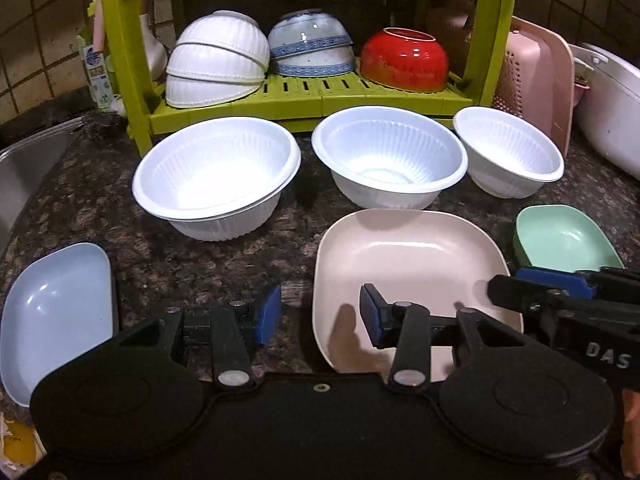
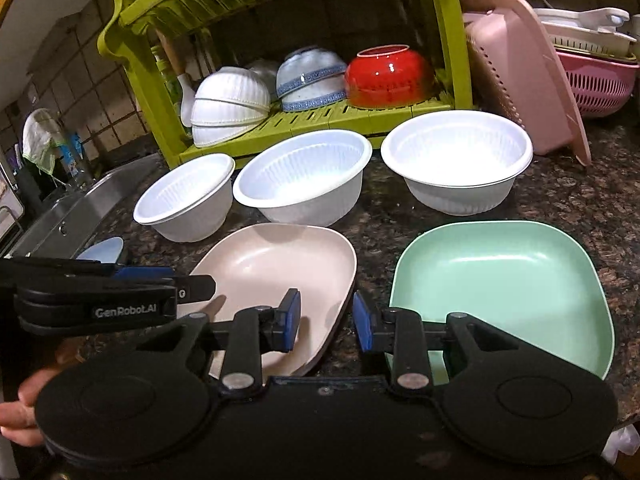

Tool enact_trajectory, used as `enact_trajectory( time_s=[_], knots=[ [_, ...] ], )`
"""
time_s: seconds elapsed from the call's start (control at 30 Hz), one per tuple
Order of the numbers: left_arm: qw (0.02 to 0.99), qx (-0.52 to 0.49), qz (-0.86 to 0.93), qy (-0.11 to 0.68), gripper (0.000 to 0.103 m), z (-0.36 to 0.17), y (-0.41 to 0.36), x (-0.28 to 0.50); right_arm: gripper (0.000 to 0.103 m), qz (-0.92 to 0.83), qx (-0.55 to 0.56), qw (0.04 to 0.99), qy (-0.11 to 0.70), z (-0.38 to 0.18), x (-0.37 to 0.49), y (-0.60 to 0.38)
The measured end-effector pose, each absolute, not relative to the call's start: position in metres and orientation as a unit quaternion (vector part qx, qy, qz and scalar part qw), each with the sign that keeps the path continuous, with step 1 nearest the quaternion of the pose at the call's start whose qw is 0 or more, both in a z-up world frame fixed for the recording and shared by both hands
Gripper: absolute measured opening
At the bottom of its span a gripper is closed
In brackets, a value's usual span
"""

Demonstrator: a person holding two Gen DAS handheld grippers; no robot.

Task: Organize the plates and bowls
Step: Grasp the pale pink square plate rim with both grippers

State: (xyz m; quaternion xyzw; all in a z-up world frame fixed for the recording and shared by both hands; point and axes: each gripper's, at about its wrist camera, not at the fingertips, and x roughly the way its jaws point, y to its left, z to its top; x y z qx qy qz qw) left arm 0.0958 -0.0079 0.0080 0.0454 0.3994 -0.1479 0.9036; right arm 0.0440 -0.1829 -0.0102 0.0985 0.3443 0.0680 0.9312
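A beige square plate (image 1: 408,264) (image 2: 276,264) lies on the dark stone counter, with a light blue plate (image 1: 56,312) (image 2: 104,248) to its left and a green plate (image 1: 564,240) (image 2: 504,284) to its right. Behind them stand white ribbed bowls: two nested (image 1: 216,176) (image 2: 188,196), one in the middle (image 1: 388,156) (image 2: 304,176), and one on the right (image 1: 508,152) (image 2: 456,160). My left gripper (image 1: 320,316) (image 2: 188,282) is open and empty, straddling the beige plate's left rim. My right gripper (image 2: 326,322) (image 1: 520,286) is open and empty, straddling that plate's right rim.
A green dish rack (image 1: 320,96) (image 2: 320,120) at the back holds upturned white, blue-patterned and red bowls. A steel sink (image 1: 24,168) (image 2: 72,216) lies to the left. A pink colander (image 1: 536,80) (image 2: 516,80) leans on the right. A hand (image 2: 24,412) holds the left gripper.
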Motion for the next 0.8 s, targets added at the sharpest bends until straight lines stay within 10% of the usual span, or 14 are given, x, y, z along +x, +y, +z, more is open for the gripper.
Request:
enact_trajectory(
  time_s=[0.3, 0.8],
  knots=[
    [0.892, 0.037, -0.161, 0.42, 0.026, 0.0, -0.01, 0.107, 0.029, 0.056, 0.09, 0.929, 0.355, -0.017, 0.052, -0.178],
    [0.892, 0.036, -0.147, 0.426, 0.021, -0.004, -0.015, 0.113, 0.016, 0.036, 0.059, 0.936, 0.346, -0.021, 0.055, -0.17]
  ],
)
